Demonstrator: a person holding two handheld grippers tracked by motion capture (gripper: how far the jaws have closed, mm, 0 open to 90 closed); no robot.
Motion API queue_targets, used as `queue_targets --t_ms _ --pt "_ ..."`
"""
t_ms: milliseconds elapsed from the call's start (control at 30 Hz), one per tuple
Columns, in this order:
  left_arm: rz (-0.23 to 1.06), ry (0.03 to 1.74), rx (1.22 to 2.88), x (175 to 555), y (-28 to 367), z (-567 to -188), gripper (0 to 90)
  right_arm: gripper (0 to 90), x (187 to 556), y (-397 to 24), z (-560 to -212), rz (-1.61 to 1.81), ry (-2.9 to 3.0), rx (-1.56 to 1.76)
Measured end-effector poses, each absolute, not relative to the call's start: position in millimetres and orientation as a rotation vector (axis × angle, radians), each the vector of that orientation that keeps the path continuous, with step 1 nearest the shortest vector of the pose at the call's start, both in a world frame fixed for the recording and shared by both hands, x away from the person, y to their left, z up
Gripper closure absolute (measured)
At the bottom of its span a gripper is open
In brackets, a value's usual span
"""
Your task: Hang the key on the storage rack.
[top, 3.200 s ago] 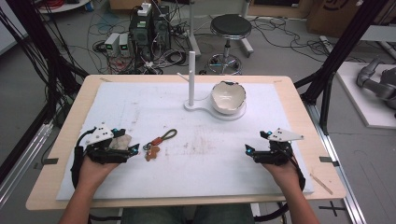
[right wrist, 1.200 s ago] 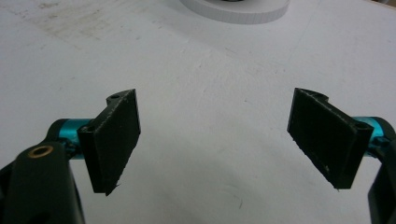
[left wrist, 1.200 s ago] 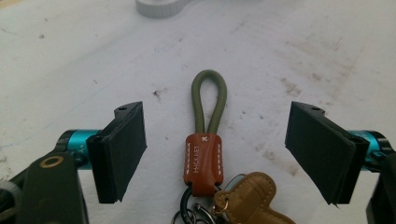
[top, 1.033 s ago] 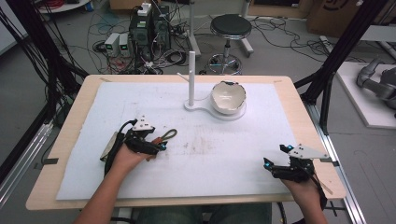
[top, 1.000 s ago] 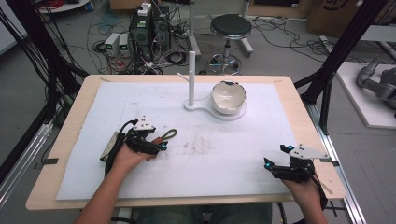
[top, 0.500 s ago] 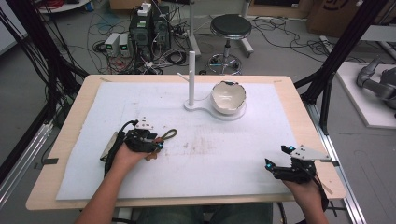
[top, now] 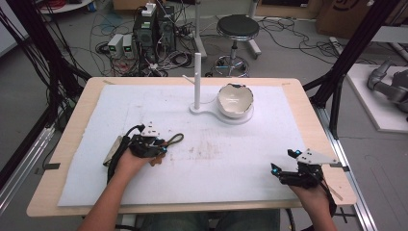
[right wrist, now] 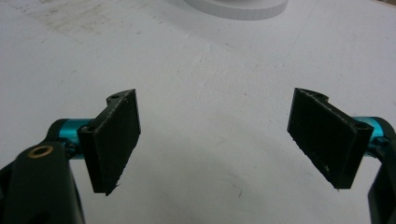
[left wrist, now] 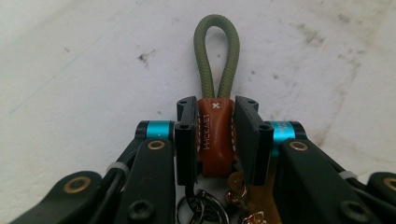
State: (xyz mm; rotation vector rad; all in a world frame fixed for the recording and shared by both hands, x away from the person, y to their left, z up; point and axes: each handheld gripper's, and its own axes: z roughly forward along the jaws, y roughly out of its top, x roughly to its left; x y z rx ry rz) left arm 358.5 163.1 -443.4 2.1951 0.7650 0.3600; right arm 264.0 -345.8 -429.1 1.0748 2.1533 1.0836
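Left tool (left wrist: 215,140) clamped on the brown leather tab (left wrist: 215,140) of a keychain, one black jaw pressed on each side of it. Green cord loop (left wrist: 216,53) sticking out past the jaws, flat on the white mat (left wrist: 84,60). Small letters stamped on the tab, too small to read for sure. Metal rings (left wrist: 201,210) and a bit of gold chain (left wrist: 243,193) below the tab, partly hidden by the jaws and cut off at the bottom edge.

From the high view, left tool (top: 153,147) on the left part of the mat (top: 240,159), with the hand (top: 129,161) behind it. Keychain mostly hidden under the tool there; just the cord loop (top: 174,139) poking out to the right. Something flat and grey (top: 112,150) beside the hand, hard to make out.

Right tool (right wrist: 224,140) wide apart, nothing between the jaws, only bare mat. Curved white edge (right wrist: 238,8) at the top, cut off. In the high view, right tool (top: 284,161) near the front right corner of the tabletop (top: 77,115), well apart from the keychain.

White bowl (top: 235,100) with a chipped, jagged rim at the back of the mat, sitting on a white base with a tall white post (top: 197,77) just beside it. Inside of the bowl hard to see.
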Motion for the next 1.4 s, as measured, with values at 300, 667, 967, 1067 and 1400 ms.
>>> queue_targets --t_ms 300,667,967,1067,1400 --pt "0.337 0.649 2.162 353 150 -408 70.4 17.4 266 -343 -429 1.091 2.152 1.071" --pt "0.384 0.544 2.141 360 136 -357 70.4 17.3 270 -340 -428 1.098 2.154 1.066" --pt "0.400 0.535 2.115 380 131 -321 70.3 17.3 273 -336 -427 1.130 2.163 1.063" --pt "0.406 0.539 2.109 387 130 -313 70.4 17.3 274 -334 -428 1.128 2.171 1.059" --pt "0.431 0.541 2.108 409 119 -285 70.3 17.3 275 -331 -428 1.128 2.178 1.048"
